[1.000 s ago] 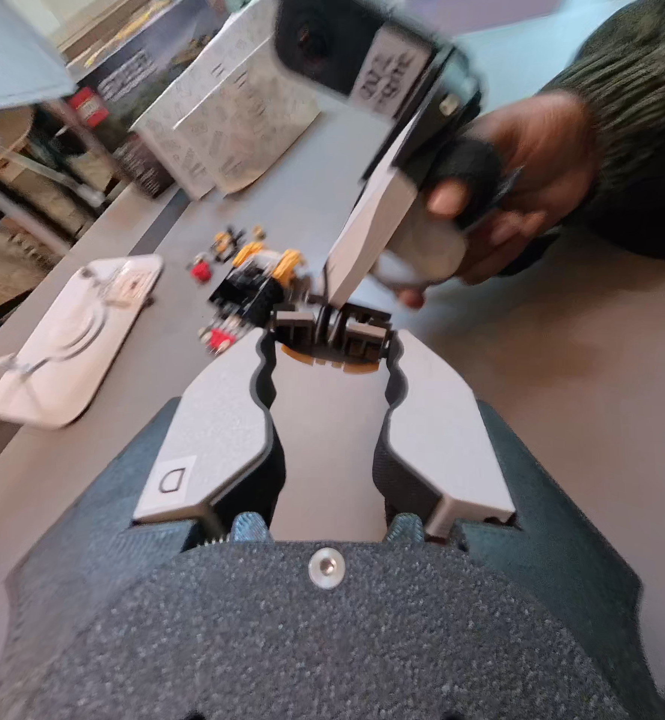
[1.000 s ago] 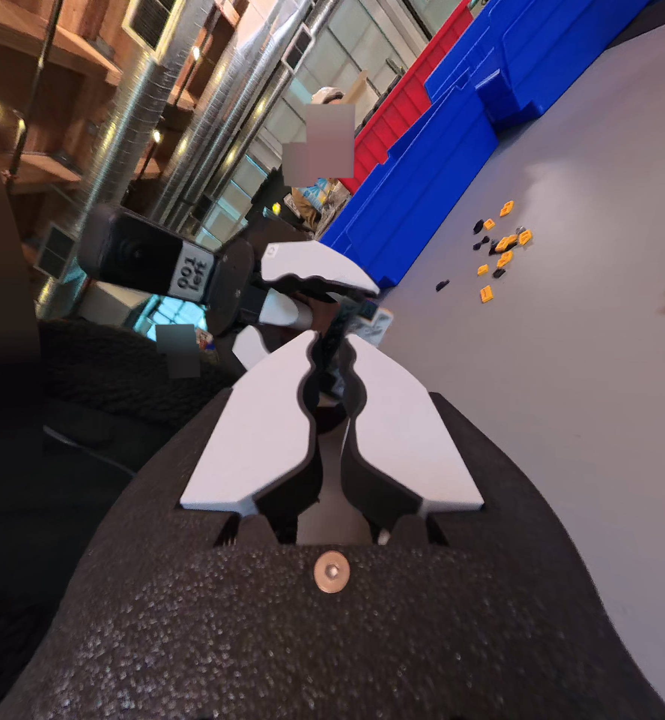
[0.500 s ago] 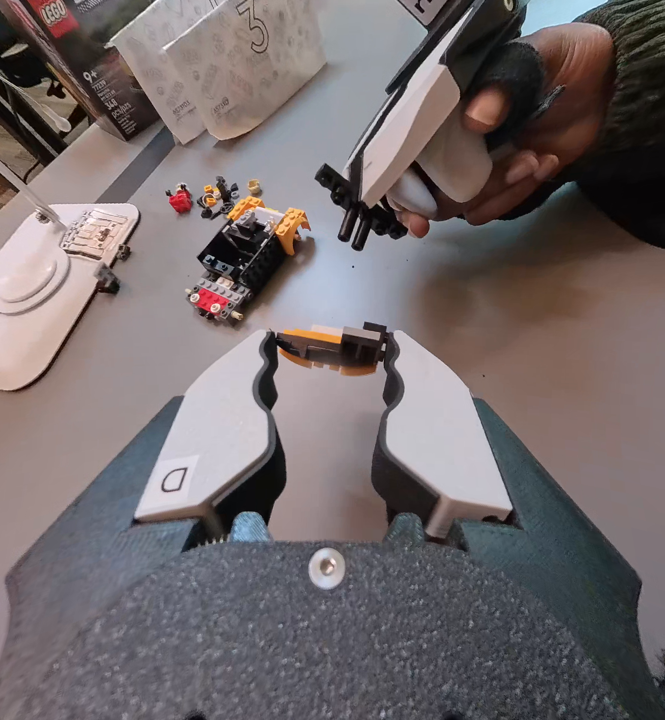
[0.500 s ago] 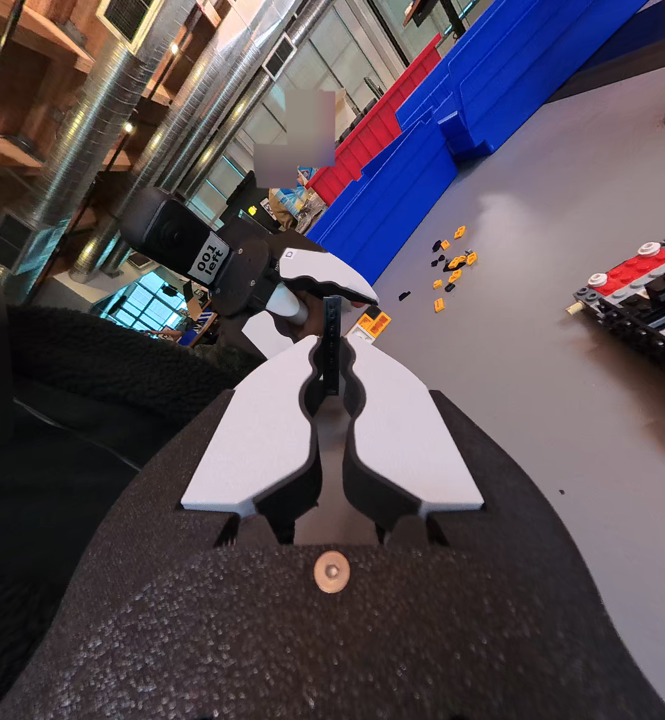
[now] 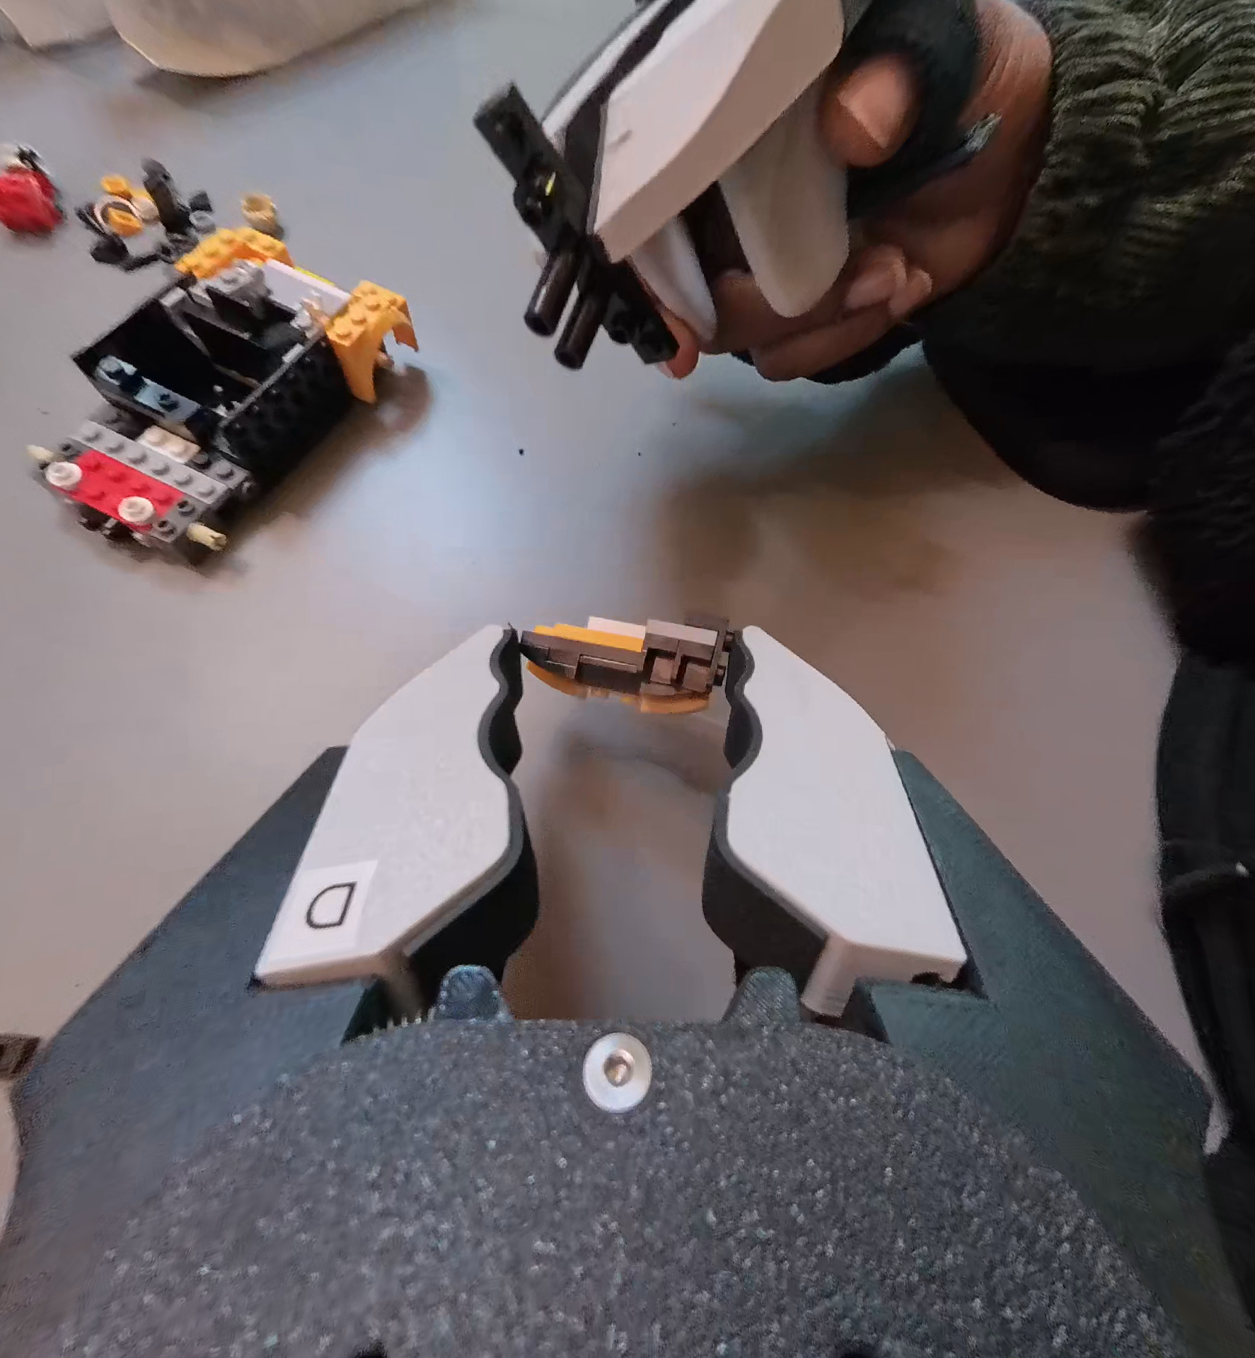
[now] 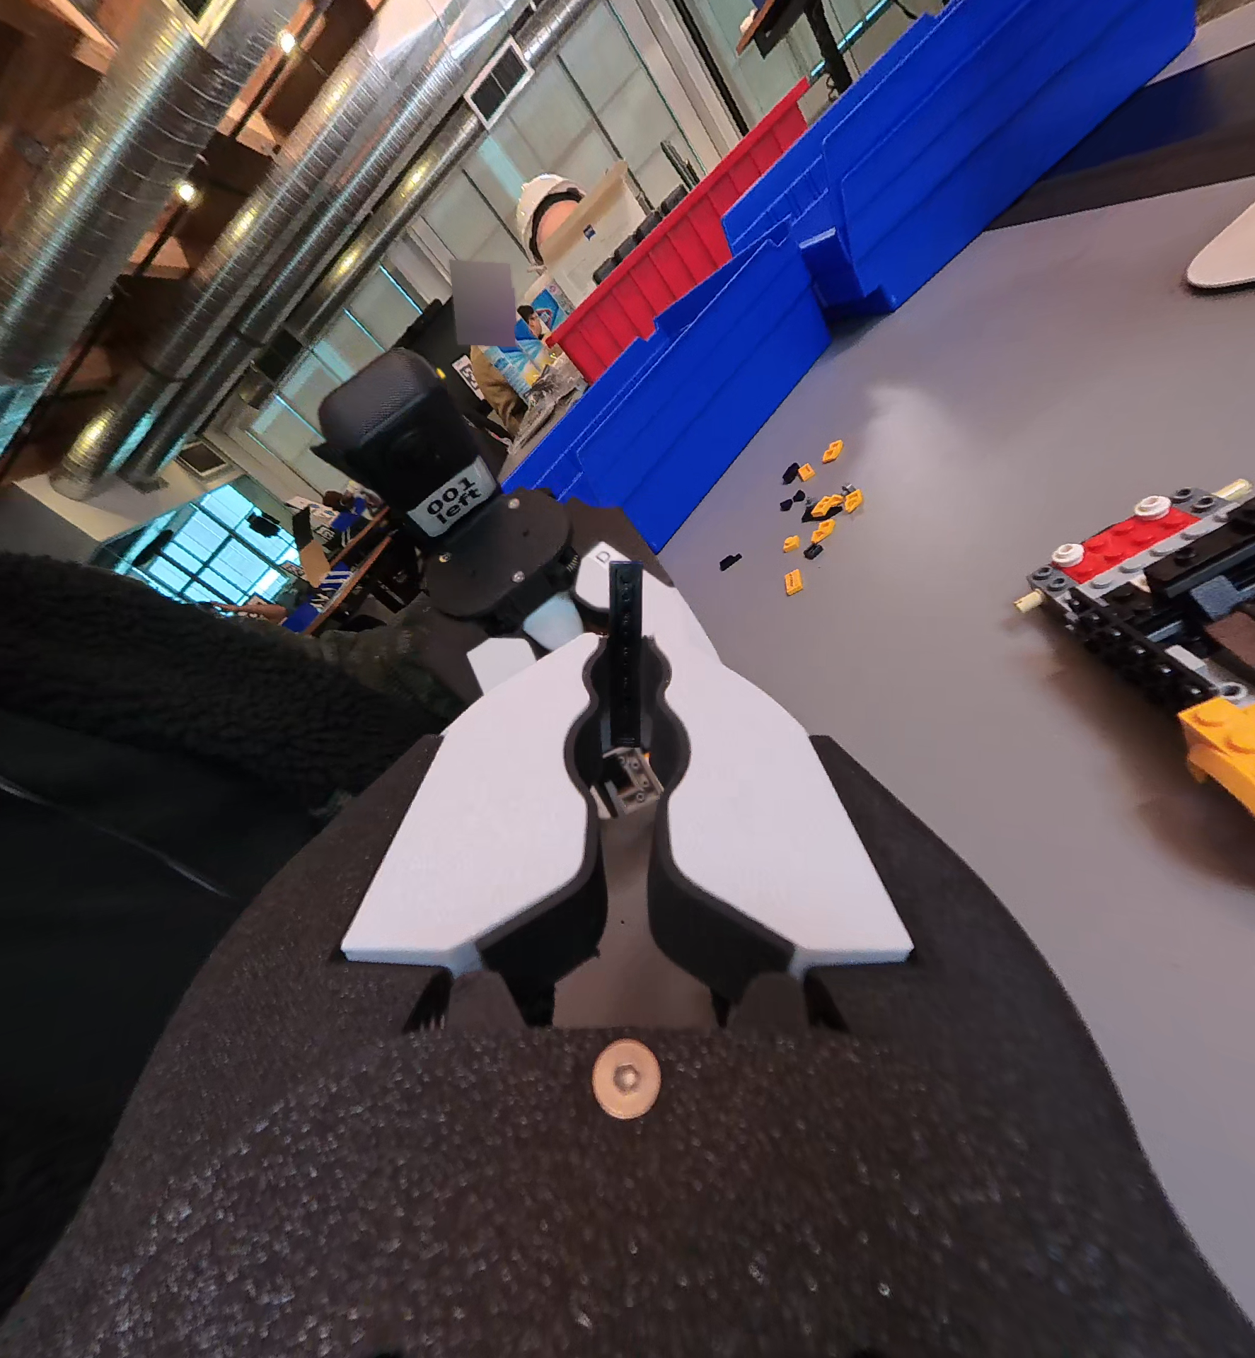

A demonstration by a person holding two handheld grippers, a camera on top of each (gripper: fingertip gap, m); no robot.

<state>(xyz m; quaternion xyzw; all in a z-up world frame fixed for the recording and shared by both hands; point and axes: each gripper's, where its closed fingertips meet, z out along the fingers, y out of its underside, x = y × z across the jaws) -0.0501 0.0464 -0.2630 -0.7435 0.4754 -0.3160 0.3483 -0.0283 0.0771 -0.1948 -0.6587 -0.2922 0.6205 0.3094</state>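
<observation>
The place looks like an industrial-style workshop or lab. Bare silver ventilation ducts [image 6: 191,242] run under a wooden ceiling beside tall factory windows [image 6: 191,544]. Blue storage bins [image 6: 904,220] and red storage bins [image 6: 683,264] line the back of a grey table [image 6: 977,735] scattered with toy building bricks [image 6: 823,507]; other work desks [image 6: 345,566] stand farther off.

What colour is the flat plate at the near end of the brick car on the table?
Red flat plate, clearest in the left wrist view.
</observation>
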